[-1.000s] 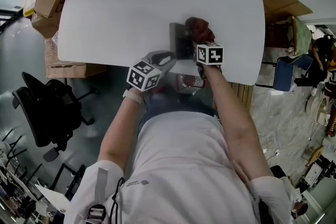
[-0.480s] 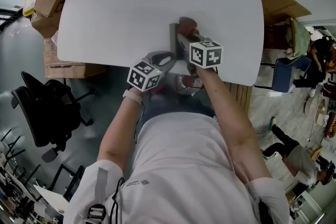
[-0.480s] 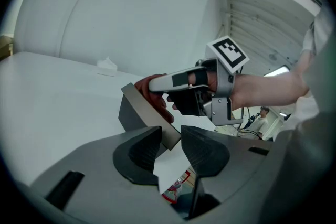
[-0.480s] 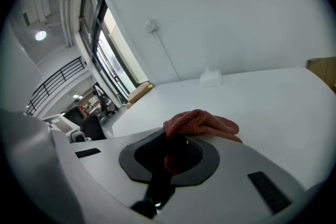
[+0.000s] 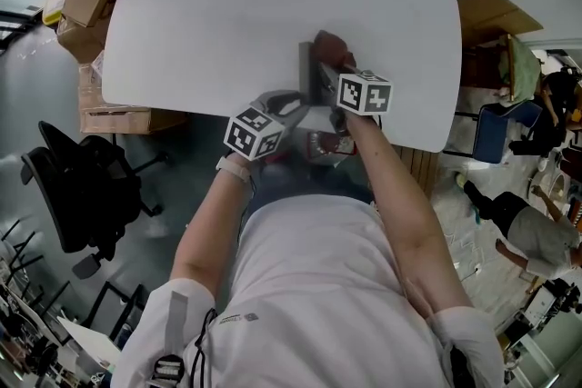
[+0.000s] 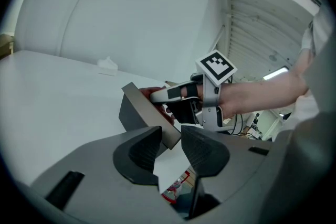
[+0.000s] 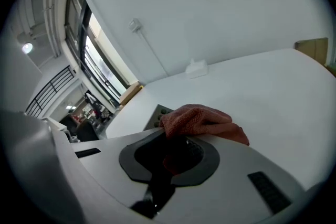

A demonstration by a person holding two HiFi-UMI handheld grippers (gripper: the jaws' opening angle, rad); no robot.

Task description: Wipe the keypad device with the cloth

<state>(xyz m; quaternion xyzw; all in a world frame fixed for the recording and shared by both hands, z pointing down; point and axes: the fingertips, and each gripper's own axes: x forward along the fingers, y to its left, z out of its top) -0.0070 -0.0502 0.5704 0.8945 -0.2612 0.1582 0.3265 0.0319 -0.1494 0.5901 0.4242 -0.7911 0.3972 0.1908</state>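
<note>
Head view steeply down; gripper views low, close, both sharing keypad device (image 6: 134,113).

The cloth (image 7: 202,120) is a rough, coarse-woven fabric. The keypad device (image 6: 134,113) has smooth, matt grey faces; metal or plastic cannot be determined. The surface (image 5: 209,14) is smooth, matt white.

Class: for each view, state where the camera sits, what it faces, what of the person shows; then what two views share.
Head view: on the head, steeply down at the table; torso, arms show.
Left gripper view: on the left claw, facing the keypad device; right forearm shows.
Right gripper view: on the right claw, facing the cloth; no body shows.
Shared: keypad device, all views.
</note>
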